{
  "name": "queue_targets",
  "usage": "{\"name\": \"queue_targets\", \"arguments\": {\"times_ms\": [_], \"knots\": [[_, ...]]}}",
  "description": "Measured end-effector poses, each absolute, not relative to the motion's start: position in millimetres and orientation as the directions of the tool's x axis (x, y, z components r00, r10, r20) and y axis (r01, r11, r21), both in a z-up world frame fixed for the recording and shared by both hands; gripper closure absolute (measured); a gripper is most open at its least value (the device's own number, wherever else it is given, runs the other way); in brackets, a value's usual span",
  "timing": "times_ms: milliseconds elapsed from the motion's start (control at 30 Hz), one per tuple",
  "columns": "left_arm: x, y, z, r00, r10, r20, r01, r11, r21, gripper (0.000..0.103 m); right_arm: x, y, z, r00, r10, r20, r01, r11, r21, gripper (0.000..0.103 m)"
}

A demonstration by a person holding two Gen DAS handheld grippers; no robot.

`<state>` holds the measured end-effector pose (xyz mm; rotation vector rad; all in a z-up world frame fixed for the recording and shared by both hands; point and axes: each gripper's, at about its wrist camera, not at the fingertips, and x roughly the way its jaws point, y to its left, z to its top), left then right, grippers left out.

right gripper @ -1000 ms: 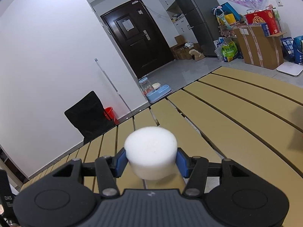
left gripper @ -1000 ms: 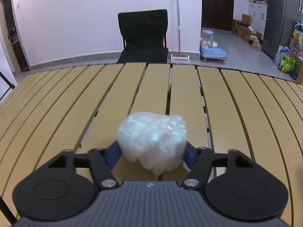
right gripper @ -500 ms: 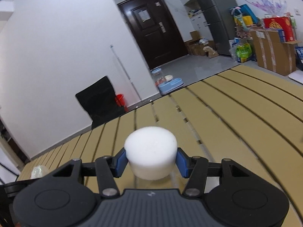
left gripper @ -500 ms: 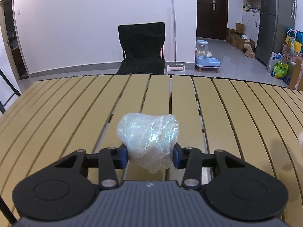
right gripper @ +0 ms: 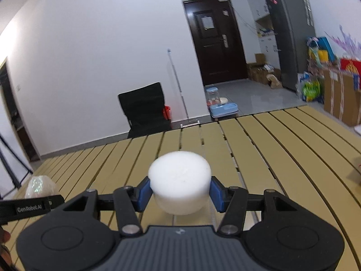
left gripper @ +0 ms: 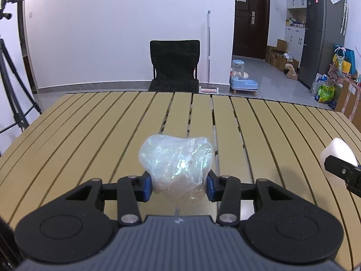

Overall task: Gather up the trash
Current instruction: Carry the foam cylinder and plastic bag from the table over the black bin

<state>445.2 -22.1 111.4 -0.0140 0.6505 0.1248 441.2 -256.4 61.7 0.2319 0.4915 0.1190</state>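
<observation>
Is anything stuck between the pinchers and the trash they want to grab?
No, nothing is in between. The left gripper already squeezes the crumpled plastic wrap, and the right gripper squeezes the white foam puck. Both are held above the slatted table. No trash bin shows in either view.

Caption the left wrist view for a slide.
Left tongs shut on a crumpled clear plastic wad above the tan slatted table, right tongs' white foam puck at frame edge.
</observation>
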Motion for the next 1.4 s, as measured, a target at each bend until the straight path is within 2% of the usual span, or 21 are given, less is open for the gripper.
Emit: {"name": "queue_targets", "arguments": {"times_ms": [767, 1067, 1400], "knots": [[281.5, -2.0, 114.1, 0.812, 0.076, -0.578, -0.086, 0.996, 0.011, 0.059, 273.4, -210.6, 47.1, 0.839, 0.244, -0.487, -0.197, 0.969, 0.147, 0.05], [236.4, 0.9, 88.0, 0.798, 0.057, -0.6, -0.068, 0.998, 0.004, 0.059, 234.6, -201.0, 30.0, 0.801, 0.259, -0.54, -0.224, 0.966, 0.13, 0.05], [202.8, 5.7, 40.2, 0.741, 0.044, -0.671, -0.052, 0.999, 0.008, 0.059, 206.8, -191.2, -2.6, 0.739, 0.25, -0.626, -0.248, 0.964, 0.093, 0.05]]}}
